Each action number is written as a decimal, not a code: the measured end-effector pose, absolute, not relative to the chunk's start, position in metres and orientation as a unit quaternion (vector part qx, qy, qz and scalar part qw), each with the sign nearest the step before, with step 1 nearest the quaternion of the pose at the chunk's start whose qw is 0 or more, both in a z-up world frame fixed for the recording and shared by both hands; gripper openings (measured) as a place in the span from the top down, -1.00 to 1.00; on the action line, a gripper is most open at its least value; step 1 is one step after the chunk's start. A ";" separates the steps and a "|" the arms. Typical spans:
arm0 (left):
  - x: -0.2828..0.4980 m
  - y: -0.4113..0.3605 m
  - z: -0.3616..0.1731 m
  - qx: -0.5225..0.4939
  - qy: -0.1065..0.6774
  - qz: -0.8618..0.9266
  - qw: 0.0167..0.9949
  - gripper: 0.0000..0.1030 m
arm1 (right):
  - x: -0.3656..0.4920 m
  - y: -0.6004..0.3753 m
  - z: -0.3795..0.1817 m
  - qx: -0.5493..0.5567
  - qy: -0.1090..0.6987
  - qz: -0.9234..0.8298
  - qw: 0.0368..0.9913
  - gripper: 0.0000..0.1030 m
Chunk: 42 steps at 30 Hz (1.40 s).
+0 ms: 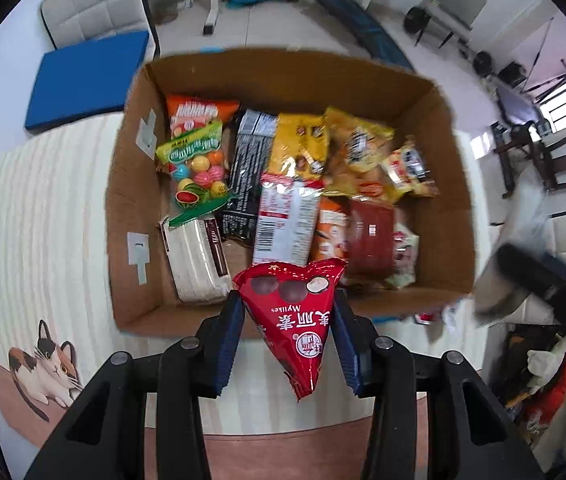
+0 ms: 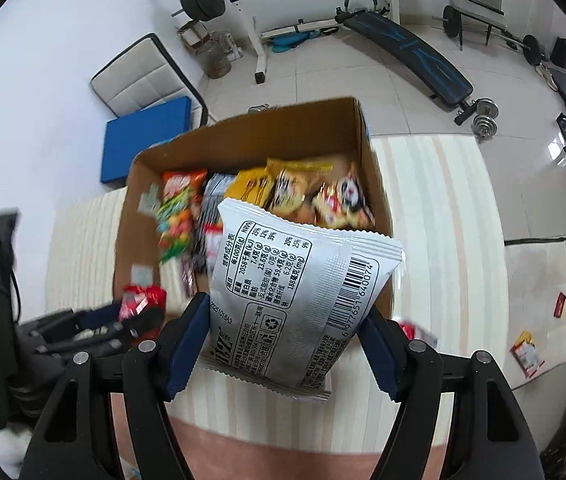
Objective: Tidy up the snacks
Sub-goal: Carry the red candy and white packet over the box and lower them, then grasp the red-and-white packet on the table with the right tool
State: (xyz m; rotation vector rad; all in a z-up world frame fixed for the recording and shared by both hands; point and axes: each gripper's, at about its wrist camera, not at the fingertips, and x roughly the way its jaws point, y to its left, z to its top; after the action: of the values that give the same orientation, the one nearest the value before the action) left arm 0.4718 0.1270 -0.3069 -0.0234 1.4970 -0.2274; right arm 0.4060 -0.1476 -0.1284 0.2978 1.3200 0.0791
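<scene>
Tools are both loaded: we hold the red packet (image 1: 291, 316) pinched in our left tool (image 1: 287, 344) and the white packet (image 2: 295, 300) clamped in our right tool (image 2: 283, 344), above the box (image 1: 131, 200)'s near edge. We judge a mistimed release risks packets landing on the mat (image 1: 43, 208).

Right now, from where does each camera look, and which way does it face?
Left wrist: sits on the left hand-held gripper, looking down into the brown cardboard box; its fingers pinch a red triangular snack bag.
Right wrist: sits on the right hand-held gripper, looking steeply down at the box beyond a silver rectangular snack packet that it grips.
Shared: box, striped mat; each sees the other gripper.
</scene>
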 end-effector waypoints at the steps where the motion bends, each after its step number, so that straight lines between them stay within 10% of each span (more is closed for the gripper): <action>1: 0.476 0.129 -0.314 -0.010 0.688 -0.102 0.718 0.21 | 0.415 -0.149 -0.134 0.136 0.613 0.033 0.778 -0.45; 9: 0.499 0.136 -0.348 -0.011 0.715 -0.074 0.696 0.17 | 0.485 -0.150 -0.163 0.109 0.629 0.009 0.770 -0.45; 14: 0.517 0.137 -0.349 -0.020 0.710 -0.065 0.701 -0.61 | 0.513 -0.151 -0.181 0.104 0.638 -0.006 0.763 -0.45; 42: 0.508 0.124 -0.303 0.007 0.639 -0.065 0.766 -0.70 | 0.455 -0.176 -0.168 0.130 0.610 -0.021 0.782 -0.82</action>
State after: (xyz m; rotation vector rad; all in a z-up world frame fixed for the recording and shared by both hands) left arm 0.5076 0.1239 -0.3026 0.0154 1.3882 -0.1411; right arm 0.4548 -0.1760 -0.1681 0.2813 1.3165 -0.0443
